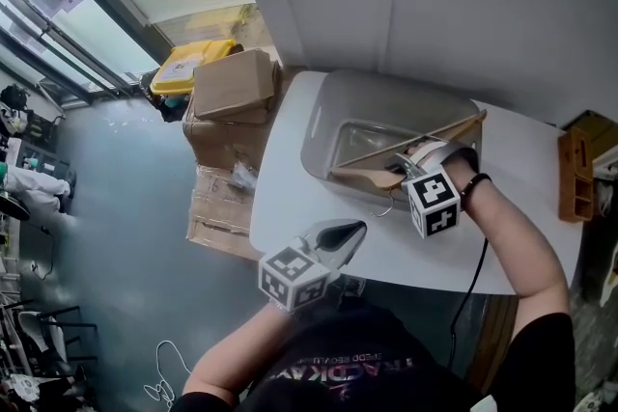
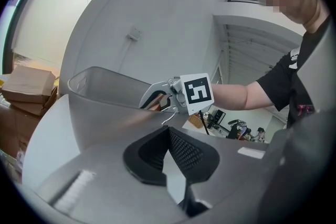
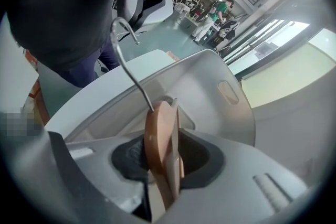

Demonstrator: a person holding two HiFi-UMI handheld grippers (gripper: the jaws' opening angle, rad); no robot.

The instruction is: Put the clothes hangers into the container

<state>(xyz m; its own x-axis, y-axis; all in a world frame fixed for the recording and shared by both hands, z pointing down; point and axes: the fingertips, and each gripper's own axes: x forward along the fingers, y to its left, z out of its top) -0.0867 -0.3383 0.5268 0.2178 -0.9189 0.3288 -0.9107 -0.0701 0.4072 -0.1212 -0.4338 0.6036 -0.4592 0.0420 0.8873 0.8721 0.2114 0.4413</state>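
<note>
A grey plastic container (image 1: pixel 319 125) stands on the white table (image 1: pixel 280 198). Wooden clothes hangers (image 1: pixel 425 138) lie slanted inside it, one reaching its far right corner. My right gripper (image 1: pixel 410 159) is at the container's near rim. In the right gripper view a wooden hanger (image 3: pixel 160 149) stands between its jaws, leaning on one pad with a gap at the other, so the right gripper (image 3: pixel 163 160) is open. The hanger's metal hook (image 3: pixel 123 55) points back over the rim. My left gripper (image 1: pixel 355 229) hovers over the table's near edge, shut and empty, and its pads (image 2: pixel 184 149) meet at the tip.
Cardboard boxes (image 1: pixel 232 82) and a yellow bin (image 1: pixel 188 63) are stacked on the floor left of the table. A wooden rack (image 1: pixel 575 174) stands at the right table edge. A black cable (image 1: pixel 473 285) hangs off the near edge.
</note>
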